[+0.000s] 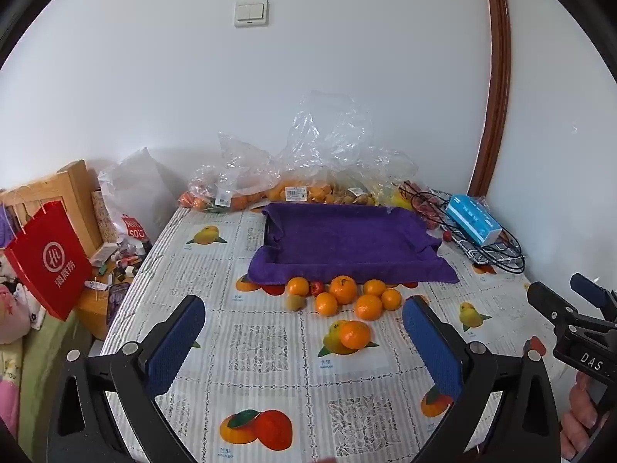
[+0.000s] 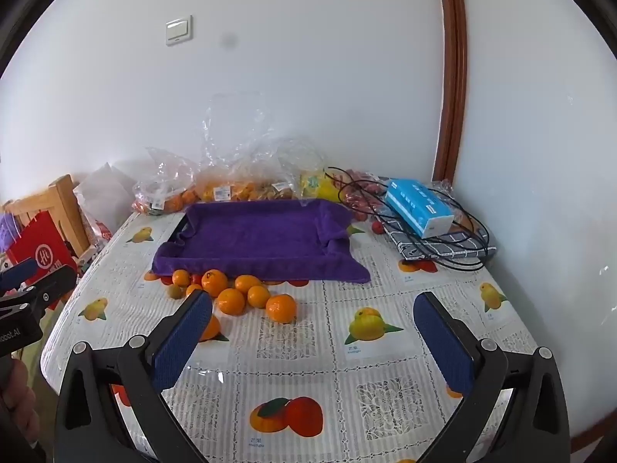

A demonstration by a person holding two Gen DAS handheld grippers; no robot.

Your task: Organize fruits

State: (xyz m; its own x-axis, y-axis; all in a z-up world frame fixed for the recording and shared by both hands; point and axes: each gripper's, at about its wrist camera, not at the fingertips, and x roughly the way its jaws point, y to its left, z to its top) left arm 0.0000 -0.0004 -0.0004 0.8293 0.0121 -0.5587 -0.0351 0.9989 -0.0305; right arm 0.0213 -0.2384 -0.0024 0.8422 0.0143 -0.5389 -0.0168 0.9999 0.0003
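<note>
Bench (image 1: pixel 270 366) under a fruit-print cloth, filling the lower half of both wrist views. Purple towel (image 1: pixel 347 243) draped over a shallow tray (image 1: pixel 267 227) at frame centre, dark rim showing only at its left edge; nothing lying on the towel. Clear plastic bags (image 1: pixel 308 177) along the wall behind, upper centre, holding orange and yellowish fruit; count unclear. Blue tissue box (image 1: pixel 473 219) at right on top of black cables (image 1: pixel 497 258) and a checked cloth (image 2: pixel 443 245). Red paper bag (image 1: pixel 48 258) at far left, off the bench.

Loose oranges (image 1: pixel 343 289) clustered just beside the towel's near edge, centre of the left view, left of centre in the right view. One orange (image 1: pixel 354 333) apart from the cluster, nearer the camera. Round, so no long axis to call; dark stem mark facing up on the biggest one. Small greenish-brown fruit (image 1: pixel 295 302) at the cluster's left edge, small red fruit (image 1: pixel 317 288) just behind it.

Left tongs (image 1: pixel 304 318) spread wide, nothing between the pads, cluster just beyond the tips and between them in the frame, not touching. Right tongs (image 2: pixel 313 310) also spread wide and holding nothing, cluster by the left fingertip, partly hidden behind it.
</note>
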